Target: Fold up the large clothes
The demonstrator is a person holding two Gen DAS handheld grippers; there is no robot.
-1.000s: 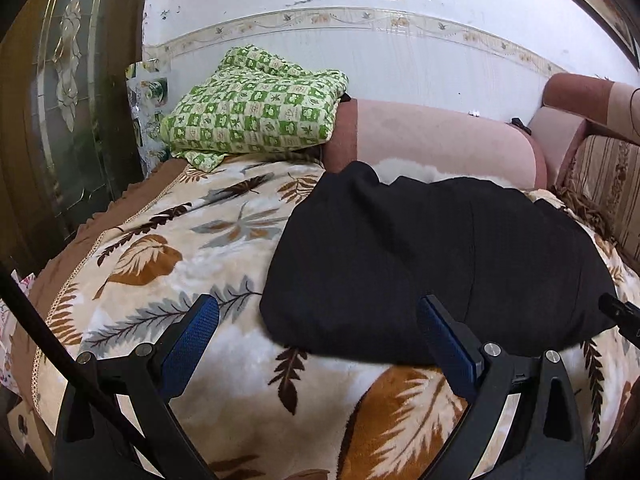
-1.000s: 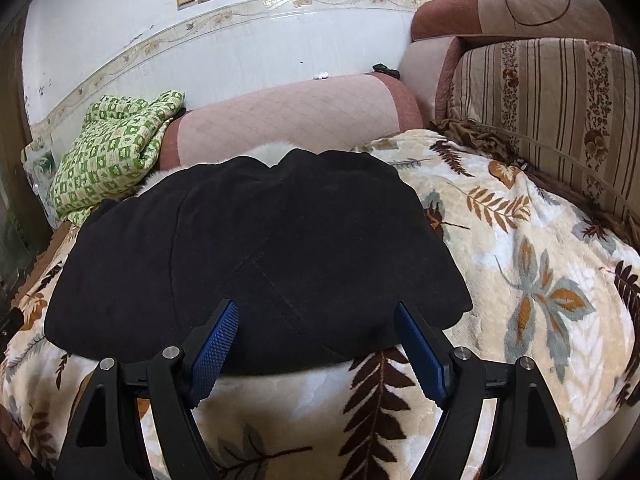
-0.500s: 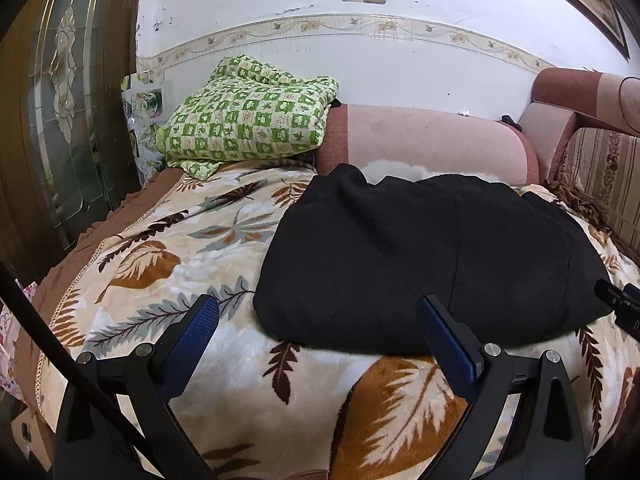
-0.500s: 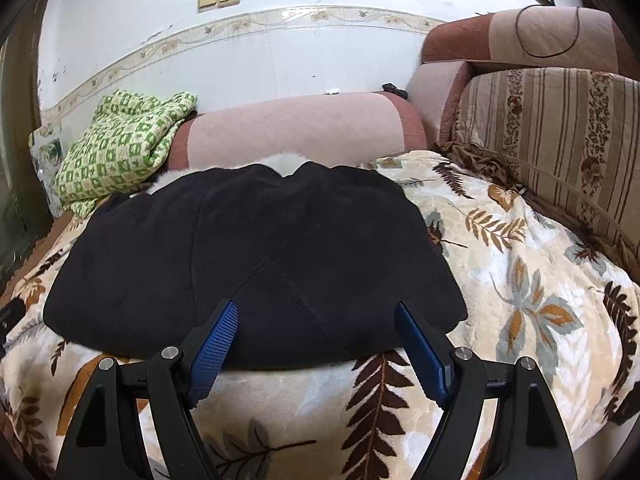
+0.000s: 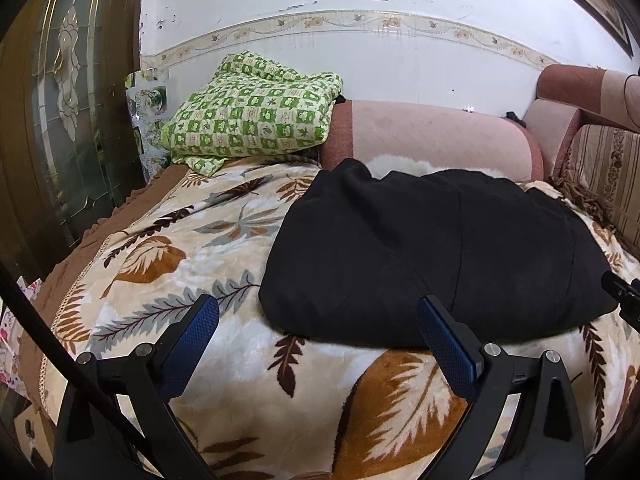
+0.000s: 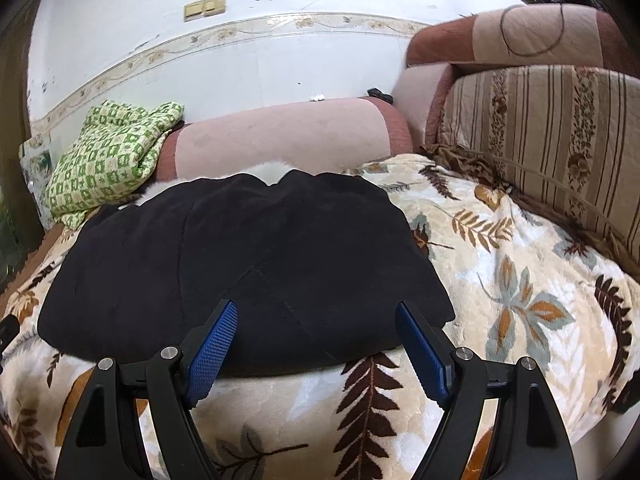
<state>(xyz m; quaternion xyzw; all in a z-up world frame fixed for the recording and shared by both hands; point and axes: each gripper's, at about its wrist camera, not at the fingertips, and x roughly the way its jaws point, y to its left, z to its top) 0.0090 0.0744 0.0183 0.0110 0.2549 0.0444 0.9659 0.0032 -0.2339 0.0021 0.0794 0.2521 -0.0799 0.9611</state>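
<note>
A large black garment (image 5: 432, 248) lies folded in a thick flat bundle on a leaf-patterned blanket (image 5: 192, 264); white fur lining (image 5: 400, 166) shows at its far edge. It also shows in the right wrist view (image 6: 248, 268). My left gripper (image 5: 318, 332) is open and empty, held above the blanket just short of the garment's near left edge. My right gripper (image 6: 316, 338) is open and empty, held just short of the garment's near right edge. The right gripper's tip shows at the left wrist view's right edge (image 5: 624, 296).
A green checked quilt (image 5: 252, 120) lies at the back left beside a pink bolster (image 5: 440, 140). Striped sofa cushions (image 6: 540, 140) stand along the right. A glass-panelled door (image 5: 68, 120) is at the left. The blanket (image 6: 520, 280) continues right of the garment.
Both grippers have drawn back and risen a little from the garment, staying open. The garment has not moved.
</note>
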